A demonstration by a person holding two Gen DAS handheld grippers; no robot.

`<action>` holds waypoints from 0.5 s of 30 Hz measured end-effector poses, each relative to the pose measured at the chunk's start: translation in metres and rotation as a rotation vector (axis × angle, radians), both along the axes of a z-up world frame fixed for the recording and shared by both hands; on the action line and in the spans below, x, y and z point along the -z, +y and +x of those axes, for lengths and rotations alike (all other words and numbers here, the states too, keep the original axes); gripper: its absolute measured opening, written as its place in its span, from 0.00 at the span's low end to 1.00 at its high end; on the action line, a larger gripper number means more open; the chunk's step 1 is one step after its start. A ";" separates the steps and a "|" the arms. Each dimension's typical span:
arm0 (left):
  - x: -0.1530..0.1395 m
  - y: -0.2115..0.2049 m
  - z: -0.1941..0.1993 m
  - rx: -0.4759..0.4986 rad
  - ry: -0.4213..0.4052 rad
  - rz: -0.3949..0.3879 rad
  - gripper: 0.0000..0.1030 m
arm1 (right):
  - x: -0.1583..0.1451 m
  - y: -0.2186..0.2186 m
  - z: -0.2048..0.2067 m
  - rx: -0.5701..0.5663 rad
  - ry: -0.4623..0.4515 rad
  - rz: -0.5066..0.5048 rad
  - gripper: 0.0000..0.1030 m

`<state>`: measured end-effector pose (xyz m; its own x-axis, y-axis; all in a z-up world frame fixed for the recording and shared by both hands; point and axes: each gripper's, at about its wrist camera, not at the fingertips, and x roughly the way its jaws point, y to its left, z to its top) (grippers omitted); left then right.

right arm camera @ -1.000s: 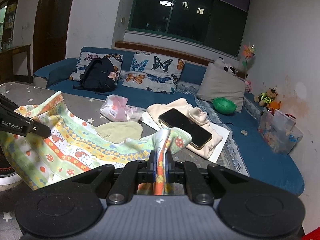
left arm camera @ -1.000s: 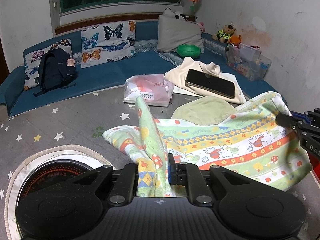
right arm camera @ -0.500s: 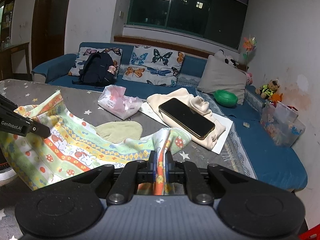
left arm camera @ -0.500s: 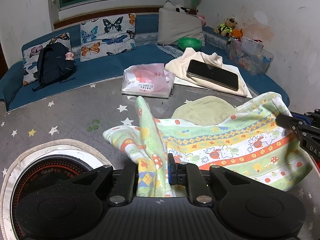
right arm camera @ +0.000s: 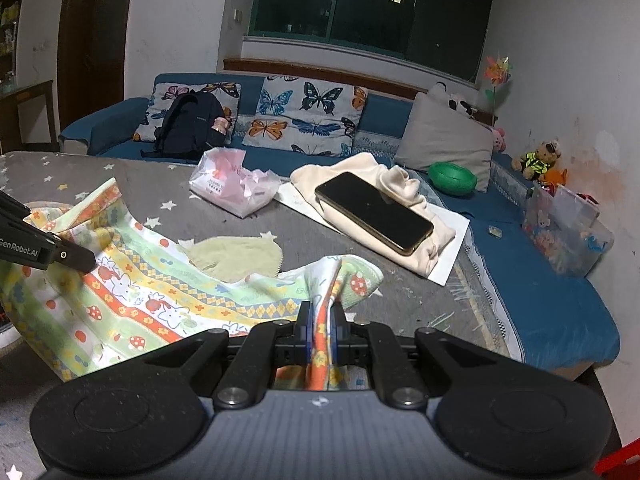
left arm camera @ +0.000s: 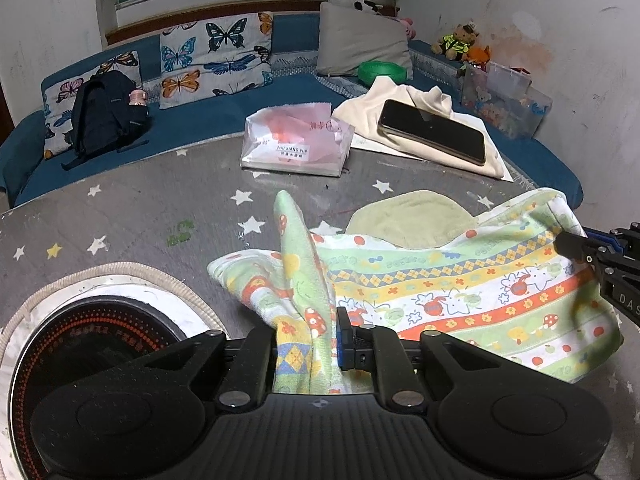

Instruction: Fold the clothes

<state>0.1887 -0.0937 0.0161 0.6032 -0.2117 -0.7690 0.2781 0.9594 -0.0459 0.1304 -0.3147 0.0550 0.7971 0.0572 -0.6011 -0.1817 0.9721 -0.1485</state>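
The left gripper pinches one bunched corner of the patterned cloth; the right gripper clamps another. Between them, the cloth sags onto the star-printed tabletop, covering part of a pale green cloth.

Both grippers are clamped on cloth — the left gripper with fingers slightly apart around a thick bunch, the right gripper pinched nearly closed.

This is looking like a home living room: a blue sofa is carrying butterfly cushions, a backpack and a teddy bear, under a dark window.
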 end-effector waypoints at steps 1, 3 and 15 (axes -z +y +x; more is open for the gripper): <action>0.001 0.000 0.000 -0.001 0.002 0.001 0.13 | 0.001 0.000 0.001 0.003 0.003 0.000 0.07; 0.003 0.000 0.001 -0.004 0.007 0.003 0.14 | 0.003 0.000 0.002 0.009 0.009 0.000 0.07; 0.016 0.005 0.007 -0.033 0.035 0.018 0.23 | 0.017 -0.001 0.011 0.045 0.046 -0.002 0.09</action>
<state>0.1957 -0.0885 0.0004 0.5822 -0.1783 -0.7932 0.2453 0.9687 -0.0378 0.1414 -0.3158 0.0379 0.7704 0.0206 -0.6372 -0.1447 0.9790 -0.1434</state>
